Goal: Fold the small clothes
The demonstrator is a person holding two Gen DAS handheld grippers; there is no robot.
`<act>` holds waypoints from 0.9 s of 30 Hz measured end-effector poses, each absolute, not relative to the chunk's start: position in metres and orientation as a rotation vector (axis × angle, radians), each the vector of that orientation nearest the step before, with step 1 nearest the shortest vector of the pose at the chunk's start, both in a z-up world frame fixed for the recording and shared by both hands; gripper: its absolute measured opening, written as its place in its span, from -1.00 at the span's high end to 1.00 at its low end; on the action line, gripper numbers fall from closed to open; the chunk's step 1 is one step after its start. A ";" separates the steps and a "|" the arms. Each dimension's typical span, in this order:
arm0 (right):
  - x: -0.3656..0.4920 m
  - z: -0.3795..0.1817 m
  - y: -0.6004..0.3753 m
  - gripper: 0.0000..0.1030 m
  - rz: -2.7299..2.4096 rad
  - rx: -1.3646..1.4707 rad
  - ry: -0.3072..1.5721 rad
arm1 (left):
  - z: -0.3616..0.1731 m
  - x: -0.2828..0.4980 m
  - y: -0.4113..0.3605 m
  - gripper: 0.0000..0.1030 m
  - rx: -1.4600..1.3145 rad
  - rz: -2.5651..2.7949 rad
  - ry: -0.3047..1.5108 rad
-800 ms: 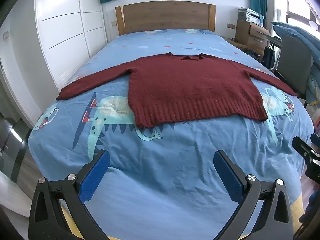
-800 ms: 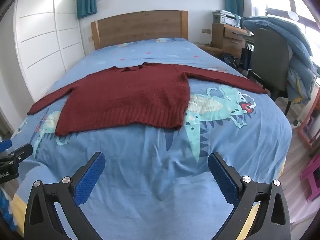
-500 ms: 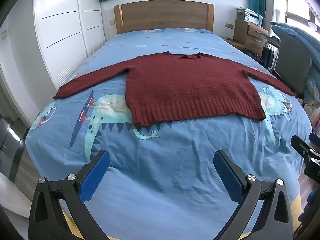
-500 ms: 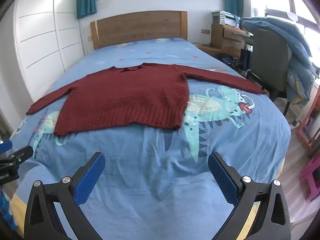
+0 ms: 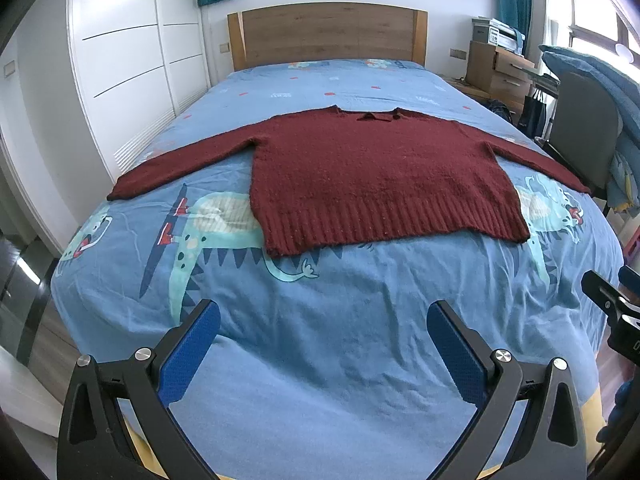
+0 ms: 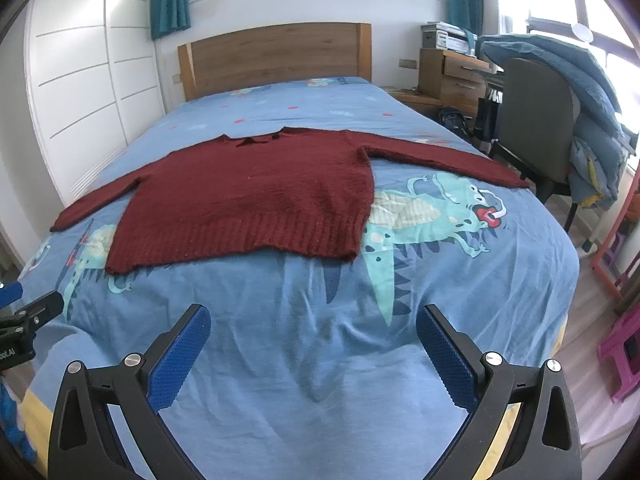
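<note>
A dark red knitted sweater (image 5: 372, 176) (image 6: 256, 200) lies flat on the blue dinosaur-print bed (image 5: 320, 352) (image 6: 304, 344), sleeves spread out to both sides and its ribbed hem toward me. My left gripper (image 5: 323, 314) hovers open over the bed's near end, well short of the hem, with nothing between its blue pads. My right gripper (image 6: 313, 318) is likewise open and empty, also short of the hem. Each gripper shows at the edge of the other's view: the right gripper (image 5: 612, 300), the left gripper (image 6: 24, 320).
White wardrobe doors (image 5: 132, 60) run along the left of the bed and a wooden headboard (image 5: 328, 36) stands at the far end. To the right are a wooden drawer unit (image 6: 452, 76), a grey chair (image 6: 532, 120) draped with a blue quilt, and a pink stool (image 6: 620, 352).
Both grippers have tilted slightly, so the sweater sits a little lower in the views. Their jaws stay wide and the sweater has not moved.
</note>
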State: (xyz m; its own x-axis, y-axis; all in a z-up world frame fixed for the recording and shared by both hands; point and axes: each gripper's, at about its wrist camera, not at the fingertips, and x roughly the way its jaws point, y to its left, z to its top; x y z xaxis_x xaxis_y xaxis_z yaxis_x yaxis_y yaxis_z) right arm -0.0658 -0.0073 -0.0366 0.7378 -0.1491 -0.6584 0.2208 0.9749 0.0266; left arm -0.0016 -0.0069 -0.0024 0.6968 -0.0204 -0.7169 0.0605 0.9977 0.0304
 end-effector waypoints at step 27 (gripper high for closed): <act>-0.067 -0.036 -0.006 -0.99 -0.219 0.104 0.705 | -0.002 -0.001 -0.005 -0.98 0.051 -0.051 0.800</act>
